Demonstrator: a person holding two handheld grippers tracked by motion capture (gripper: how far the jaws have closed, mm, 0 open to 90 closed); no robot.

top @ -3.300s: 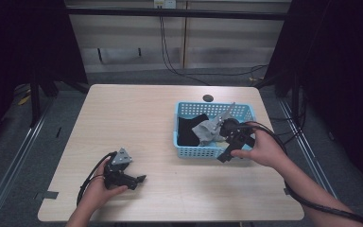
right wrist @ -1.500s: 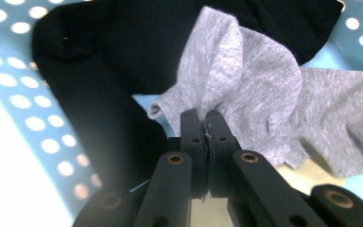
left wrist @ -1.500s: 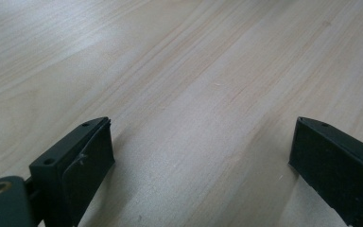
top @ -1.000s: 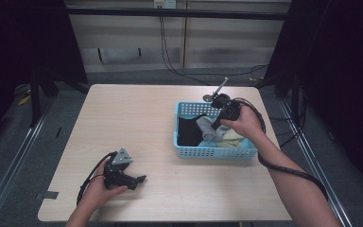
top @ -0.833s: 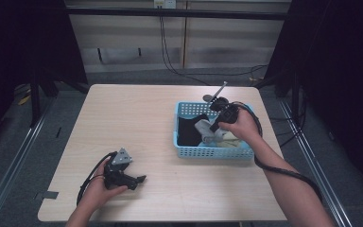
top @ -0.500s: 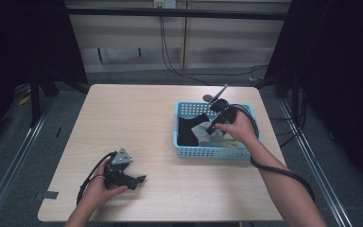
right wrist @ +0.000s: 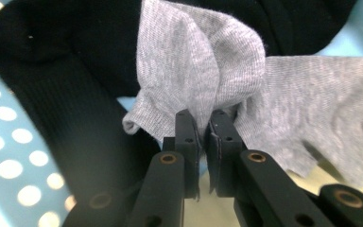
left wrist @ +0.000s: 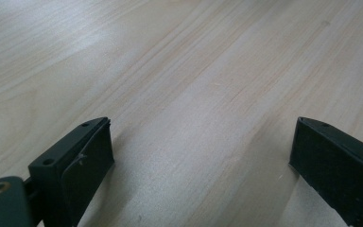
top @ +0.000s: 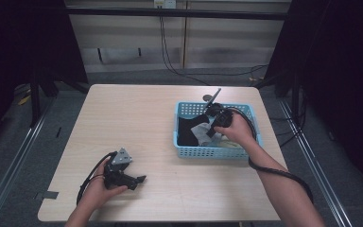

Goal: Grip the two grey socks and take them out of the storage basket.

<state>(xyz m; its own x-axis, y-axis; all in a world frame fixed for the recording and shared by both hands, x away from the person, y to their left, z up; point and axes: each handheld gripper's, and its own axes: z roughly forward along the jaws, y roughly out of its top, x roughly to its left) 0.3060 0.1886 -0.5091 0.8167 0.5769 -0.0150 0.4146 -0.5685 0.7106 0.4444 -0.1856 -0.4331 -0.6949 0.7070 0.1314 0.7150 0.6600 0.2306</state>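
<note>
Grey sock [right wrist: 227, 75], black sock [right wrist: 52, 94], light blue basket [top: 212, 151].

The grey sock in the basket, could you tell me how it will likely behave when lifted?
The grey sock is thin knit and folds where the right gripper pinches it, so it will probably hang limp. It looks light, and should lift clear of the black sock.

A lab or recording studio set up for filming. A plain light-wood tabletop [top: 137, 123] stands alone on a grey floor [top: 9, 156], with black curtains [top: 23, 42] hanging at the left and right. Metal rails [top: 14, 161] run along the floor on both sides of the tabletop. At the far side, a pale panelled wall [top: 217, 42] sits under a dark horizontal bar [top: 179, 13], and black cables [top: 170, 56] hang down it and trail across the floor.
</note>
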